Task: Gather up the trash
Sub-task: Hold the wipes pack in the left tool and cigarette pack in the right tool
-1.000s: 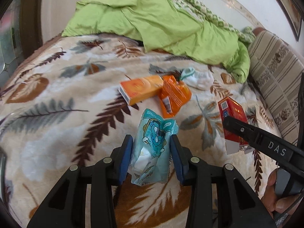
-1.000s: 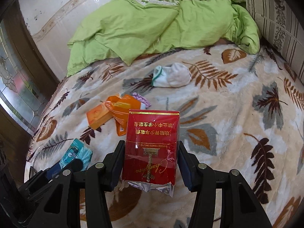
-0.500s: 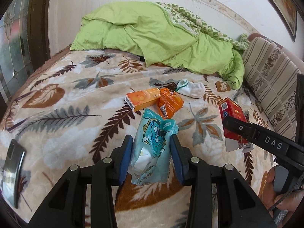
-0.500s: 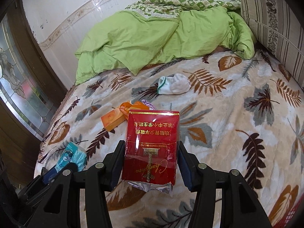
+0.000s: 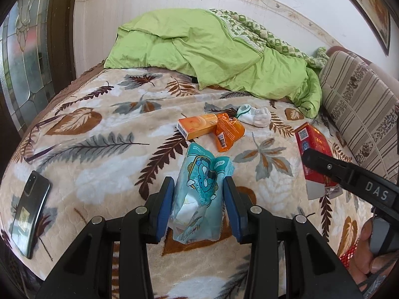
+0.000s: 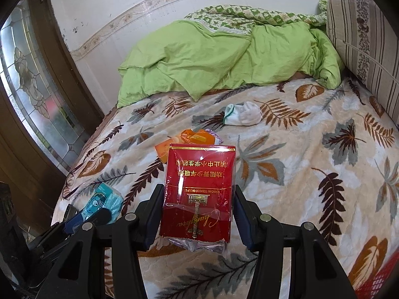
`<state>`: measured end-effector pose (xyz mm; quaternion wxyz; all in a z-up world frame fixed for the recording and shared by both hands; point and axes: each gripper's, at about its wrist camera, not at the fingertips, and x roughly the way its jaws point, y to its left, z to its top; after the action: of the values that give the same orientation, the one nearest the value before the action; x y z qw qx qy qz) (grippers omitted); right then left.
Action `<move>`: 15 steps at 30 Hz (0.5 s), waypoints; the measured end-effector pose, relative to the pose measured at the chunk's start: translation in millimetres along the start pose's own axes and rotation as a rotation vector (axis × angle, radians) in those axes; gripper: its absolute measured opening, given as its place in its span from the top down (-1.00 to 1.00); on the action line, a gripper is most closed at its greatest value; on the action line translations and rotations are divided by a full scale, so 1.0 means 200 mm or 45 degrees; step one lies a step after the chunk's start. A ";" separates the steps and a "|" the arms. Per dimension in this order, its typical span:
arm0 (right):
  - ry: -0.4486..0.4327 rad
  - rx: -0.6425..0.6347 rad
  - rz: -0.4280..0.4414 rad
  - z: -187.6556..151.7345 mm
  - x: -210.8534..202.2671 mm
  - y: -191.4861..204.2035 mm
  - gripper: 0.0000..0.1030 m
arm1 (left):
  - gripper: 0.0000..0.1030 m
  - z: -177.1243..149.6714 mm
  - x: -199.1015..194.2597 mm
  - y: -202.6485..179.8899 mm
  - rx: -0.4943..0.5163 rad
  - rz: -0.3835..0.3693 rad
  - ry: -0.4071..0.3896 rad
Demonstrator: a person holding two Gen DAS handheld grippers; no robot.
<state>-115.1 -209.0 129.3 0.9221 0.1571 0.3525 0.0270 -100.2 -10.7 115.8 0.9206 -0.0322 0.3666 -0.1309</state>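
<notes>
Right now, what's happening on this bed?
A person is clearing trash off the bed with two handheld grippers. The left gripper has its jaws closed on a blue cartoon wrapper, and the right gripper holds a red cigarette pack. An orange box, an orange packet, a white sock and a phone lie on the leaf-print blanket.

Leaf-patterned beige plush blanket (image 5: 104,154) covering the bed. Crumpled light-green duvet (image 5: 212,49) along its far edge, against the wall. Striped brown-and-beige cushion (image 5: 359,104) at the right edge. Dark smartphone (image 5: 30,209) near the left edge. White sock (image 6: 243,117) toward the far middle.
</notes>
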 end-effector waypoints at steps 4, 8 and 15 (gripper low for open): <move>-0.022 0.003 0.001 0.02 -0.03 0.01 -0.08 | 0.25 0.01 -0.01 0.02 -0.019 -0.014 -0.003; -0.026 -0.009 -0.009 0.02 -0.04 0.02 -0.08 | 0.25 0.02 -0.02 0.02 -0.017 -0.027 -0.009; -0.020 -0.008 -0.051 0.00 -0.03 0.01 -0.08 | 0.25 0.01 -0.03 0.02 -0.010 -0.024 -0.009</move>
<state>-119.1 -208.9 134.2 0.9257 0.1471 0.3483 0.0083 -101.6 -6.3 120.2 0.9205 -0.0399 0.3634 -0.1380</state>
